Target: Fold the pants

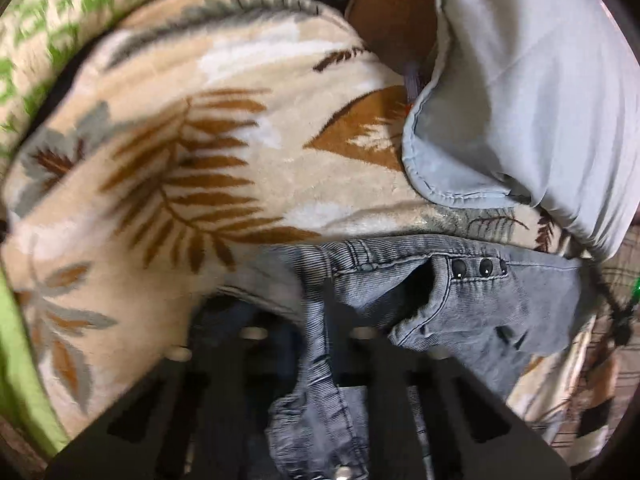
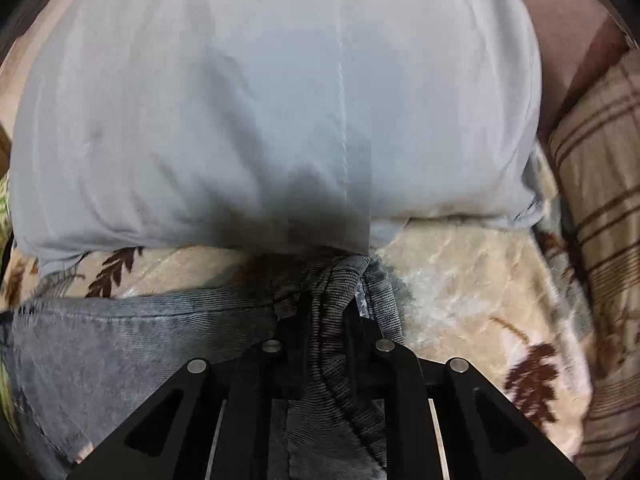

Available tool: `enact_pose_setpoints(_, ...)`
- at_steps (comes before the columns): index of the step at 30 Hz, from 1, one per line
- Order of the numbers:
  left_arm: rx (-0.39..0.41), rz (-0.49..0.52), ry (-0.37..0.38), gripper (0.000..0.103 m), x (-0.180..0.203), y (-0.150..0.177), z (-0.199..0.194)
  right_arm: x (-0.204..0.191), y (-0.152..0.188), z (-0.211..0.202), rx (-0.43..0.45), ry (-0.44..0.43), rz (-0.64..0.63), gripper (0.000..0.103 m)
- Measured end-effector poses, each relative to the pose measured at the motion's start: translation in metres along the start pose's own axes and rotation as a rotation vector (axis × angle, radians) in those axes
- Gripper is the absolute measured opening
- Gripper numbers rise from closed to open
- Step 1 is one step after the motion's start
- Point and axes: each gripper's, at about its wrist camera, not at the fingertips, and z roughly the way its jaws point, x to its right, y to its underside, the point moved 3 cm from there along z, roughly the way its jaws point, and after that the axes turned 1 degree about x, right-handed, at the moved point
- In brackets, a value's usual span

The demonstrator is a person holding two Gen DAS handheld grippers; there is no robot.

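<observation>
The grey-blue corduroy pants (image 1: 492, 304) lie on a beige leaf-patterned blanket (image 1: 208, 152), with black snap studs showing at the waist. My left gripper (image 1: 320, 312) is shut on a bunched fold of the pants, which hangs down between its fingers. In the right wrist view the pants (image 2: 120, 344) stretch left across the blanket (image 2: 472, 280). My right gripper (image 2: 328, 316) is shut on a gathered edge of the pants, close below a pale blue pillow (image 2: 272, 100).
The pale blue pillow also lies at the upper right of the left wrist view (image 1: 528, 92). A green-and-cream patterned cloth (image 1: 44, 20) lies at the left. A striped beige cushion (image 2: 600, 208) stands to the right.
</observation>
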Motion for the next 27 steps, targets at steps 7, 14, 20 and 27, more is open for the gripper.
enact_pose_setpoints(7, 0.136, 0.012, -0.031, 0.002, -0.004, 0.013, -0.052, 0.005, 0.001, -0.062, 0.106, -0.002, -0.013, 0.013)
enact_pose_setpoints(14, 0.253, 0.089, -0.061, 0.002, 0.014, 0.041, -0.101, -0.008, 0.013, -0.116, 0.174, 0.006, -0.013, 0.013)
enact_pose_setpoints(20, 0.31, 0.105, -0.054, 0.002, 0.016, 0.074, -0.136, -0.005, 0.046, -0.151, 0.205, 0.002, 0.005, 0.013)
enact_pose_setpoints(27, 0.36, 0.125, -0.029, 0.002, 0.015, 0.13, -0.168, -0.001, 0.108, -0.198, 0.226, -0.027, 0.021, 0.013)
